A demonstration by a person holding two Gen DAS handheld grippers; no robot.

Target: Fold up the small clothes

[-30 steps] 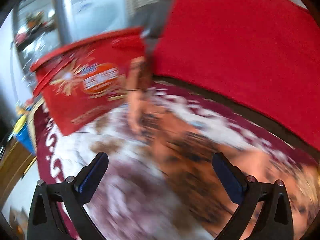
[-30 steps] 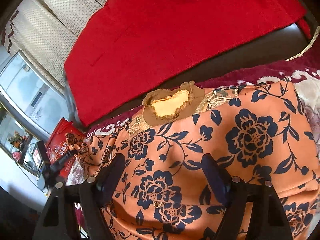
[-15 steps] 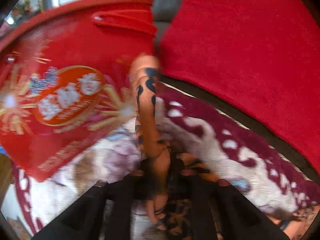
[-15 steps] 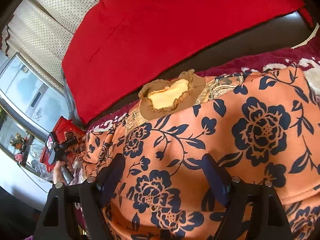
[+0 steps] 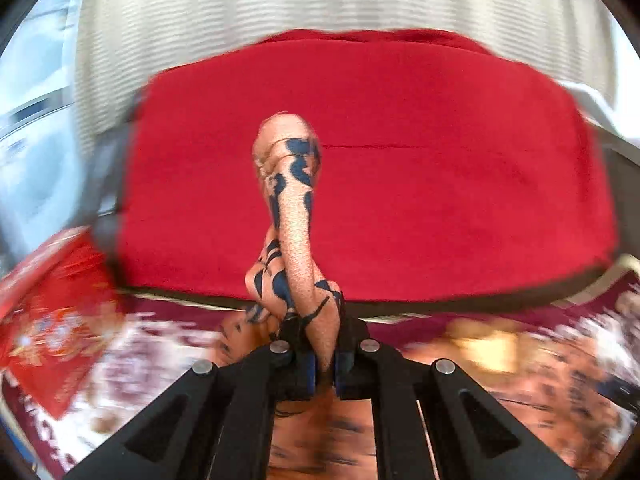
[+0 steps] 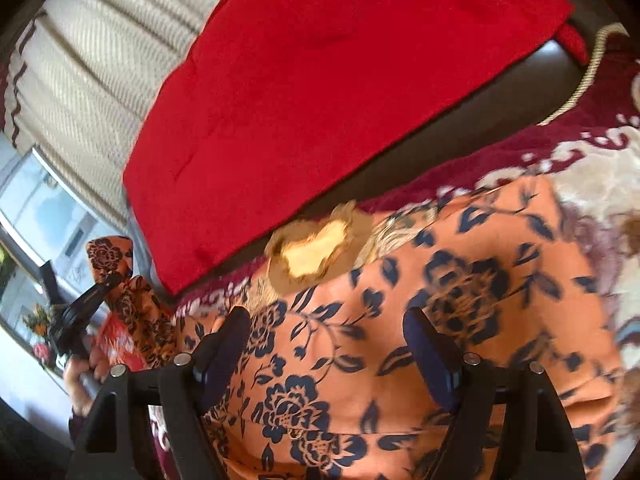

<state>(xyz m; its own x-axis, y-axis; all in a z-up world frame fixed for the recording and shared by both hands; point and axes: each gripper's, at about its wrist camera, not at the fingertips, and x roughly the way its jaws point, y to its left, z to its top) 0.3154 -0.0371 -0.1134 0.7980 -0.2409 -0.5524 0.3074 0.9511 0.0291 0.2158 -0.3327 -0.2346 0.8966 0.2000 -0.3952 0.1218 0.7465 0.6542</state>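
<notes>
Motion blur smears the patterned rug (image 5: 152, 364) and red box (image 5: 52, 320) (print unreadable).

**Colours and patterns, both wrist views**

Orange fabric garment (image 6: 460, 320) printed with navy-blue flowers, leaves and thin vines; same print on its bunched sleeve (image 5: 294, 216). Neckline: ruffled brown collar (image 6: 316, 244), pale yellow inside. Plain bright red plush cushion (image 5: 380, 168), no pattern. Maroon woven rug (image 6: 592, 148) with cream scrollwork and beige-brown blotches, edged by a tan cord. Off-white ribbed curtain (image 6: 96, 60) with a dark red wavy trim. Red printed bag (image 5: 52, 320), gold and white graphics, blurred. Black plastic left gripper (image 5: 324, 364) and right gripper (image 6: 328, 344), both with blue pads.
</notes>
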